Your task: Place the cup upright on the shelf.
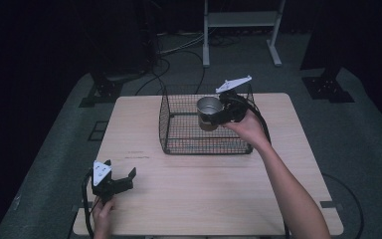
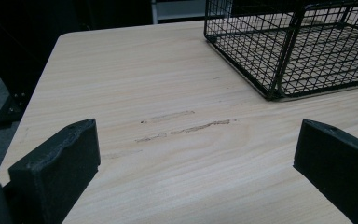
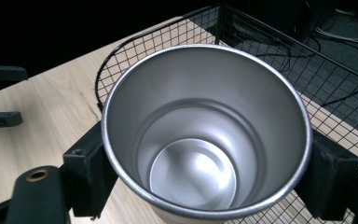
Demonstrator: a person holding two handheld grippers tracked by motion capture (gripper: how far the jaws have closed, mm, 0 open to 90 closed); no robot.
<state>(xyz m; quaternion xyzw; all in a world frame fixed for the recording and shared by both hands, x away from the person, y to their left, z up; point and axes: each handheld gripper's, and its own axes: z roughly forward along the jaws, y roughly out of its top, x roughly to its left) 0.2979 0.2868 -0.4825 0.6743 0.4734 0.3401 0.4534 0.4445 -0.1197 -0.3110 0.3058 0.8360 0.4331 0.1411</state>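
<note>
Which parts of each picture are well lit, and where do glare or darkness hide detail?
High view: wooden table lit, surroundings dark. Left gripper view: table grain sharp, wire basket clear. Right gripper view: soft glare on the steel cup floor; background black.

Legible text, labels, brands, numbers, signs: none found. The plain silver metal cup (image 3: 205, 140) carries no marking on its rim or inner wall; the black wire-mesh basket (image 1: 179, 134) bears no tag; the pale wood-grain tabletop (image 2: 168, 93) shows only faint dark scuff marks, not writing. Small dots on the grey three-cornered plate (image 1: 101, 172) are too small to read.
</note>
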